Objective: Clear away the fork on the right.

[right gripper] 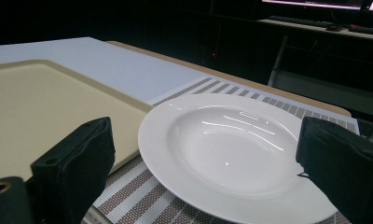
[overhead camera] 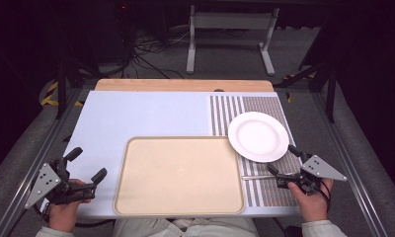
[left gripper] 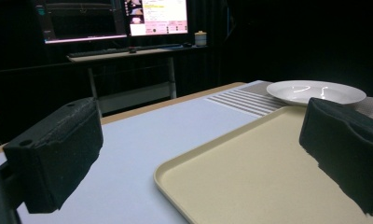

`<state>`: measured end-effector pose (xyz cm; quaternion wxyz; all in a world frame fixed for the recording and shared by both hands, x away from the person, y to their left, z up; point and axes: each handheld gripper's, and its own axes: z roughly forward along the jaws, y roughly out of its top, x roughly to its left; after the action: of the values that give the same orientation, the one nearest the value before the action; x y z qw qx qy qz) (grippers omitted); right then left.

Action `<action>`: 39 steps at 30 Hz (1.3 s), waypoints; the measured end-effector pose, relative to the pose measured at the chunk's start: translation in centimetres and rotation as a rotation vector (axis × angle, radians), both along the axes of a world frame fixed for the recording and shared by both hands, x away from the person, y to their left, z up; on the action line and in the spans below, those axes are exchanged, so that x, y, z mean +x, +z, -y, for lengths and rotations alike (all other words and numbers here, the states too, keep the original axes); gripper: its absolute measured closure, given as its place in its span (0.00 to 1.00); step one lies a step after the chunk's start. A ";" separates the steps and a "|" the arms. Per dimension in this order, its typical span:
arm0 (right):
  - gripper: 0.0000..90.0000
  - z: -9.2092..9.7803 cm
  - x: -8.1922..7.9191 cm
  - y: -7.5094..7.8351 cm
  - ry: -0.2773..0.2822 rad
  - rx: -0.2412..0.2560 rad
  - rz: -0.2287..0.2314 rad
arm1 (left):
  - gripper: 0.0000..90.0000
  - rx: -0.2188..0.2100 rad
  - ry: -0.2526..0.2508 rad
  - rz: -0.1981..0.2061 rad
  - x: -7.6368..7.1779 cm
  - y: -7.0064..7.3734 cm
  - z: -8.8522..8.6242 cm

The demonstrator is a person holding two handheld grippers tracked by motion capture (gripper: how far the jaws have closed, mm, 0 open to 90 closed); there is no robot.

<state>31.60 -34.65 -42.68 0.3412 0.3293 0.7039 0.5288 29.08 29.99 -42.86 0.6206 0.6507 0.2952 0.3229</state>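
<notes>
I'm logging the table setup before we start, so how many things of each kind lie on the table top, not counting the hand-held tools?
Beige plastic trays: 1
Round white ceramic plates: 1
Striped woven placemats: 1
Slim silver utensils: 1, on the placemat near the tray's right edge; its kind is too small to tell
Total: 4

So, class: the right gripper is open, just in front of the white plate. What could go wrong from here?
1. The white plate overlaps the beige tray rim, so a nudge may rock or slide it.
2. Its thin, glossy rim may slip from the open right gripper.
3. A thin metal utensil lies on the striped placemat under that gripper and could get knocked.
</notes>
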 end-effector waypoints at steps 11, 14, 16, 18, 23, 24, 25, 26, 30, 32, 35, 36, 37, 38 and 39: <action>0.06 0.4 0.4 1.9 0.007 -0.002 -0.012 | 0.00 0.000 0.006 0.001 -0.1 0.0 -0.1; 0.06 0.4 0.7 2.5 0.015 -0.015 -0.014 | 0.00 0.000 0.005 0.001 -0.1 0.0 0.0; 0.06 0.3 1.0 3.2 0.013 -0.048 -0.033 | 0.00 0.000 0.001 -0.003 0.0 0.0 0.0; 0.06 0.4 1.3 3.7 0.023 -0.053 -0.034 | 0.00 0.000 0.002 -0.003 0.0 0.0 0.0; 0.06 0.5 1.7 4.8 0.039 -0.064 -0.043 | 0.00 -0.001 0.004 -0.003 -0.1 0.0 0.0; 0.06 0.5 1.8 5.0 0.041 -0.069 -0.046 | 0.00 -0.001 0.004 -0.003 -0.1 0.0 0.0; 0.06 0.5 1.9 5.2 0.044 -0.072 -0.049 | 0.00 -0.001 0.003 -0.004 -0.1 0.0 0.0; 0.05 0.5 2.0 5.4 0.049 -0.078 -0.070 | 0.00 -0.001 0.001 -0.004 0.0 0.0 0.0; 0.04 0.3 2.4 5.9 0.059 -0.139 -0.102 | 0.00 0.003 0.001 -0.006 0.0 0.0 0.1; 0.04 0.2 2.5 6.5 0.073 -0.168 -0.136 | 0.00 0.003 0.002 -0.007 0.0 0.0 0.1; 0.05 0.1 2.9 7.1 0.094 -0.230 -0.191 | 0.00 0.004 0.001 -0.008 0.0 0.0 0.1; 0.06 0.0 3.0 7.2 0.102 -0.248 -0.201 | 0.00 0.004 0.001 -0.008 0.0 0.0 0.1; 0.08 0.0 3.0 7.4 0.110 -0.270 -0.214 | 0.00 0.004 0.001 -0.007 0.0 0.0 0.1; 0.11 -0.1 3.1 7.7 0.123 -0.297 -0.220 | 0.00 0.004 0.000 -0.006 0.0 0.0 0.1; 0.12 -0.2 3.1 7.9 0.137 -0.311 -0.226 | 0.00 0.005 0.001 -0.006 0.0 0.0 0.1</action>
<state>34.71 -34.42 -34.81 0.2699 0.2814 0.8316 0.3954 29.07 29.90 -42.86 0.6181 0.6530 0.2964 0.3219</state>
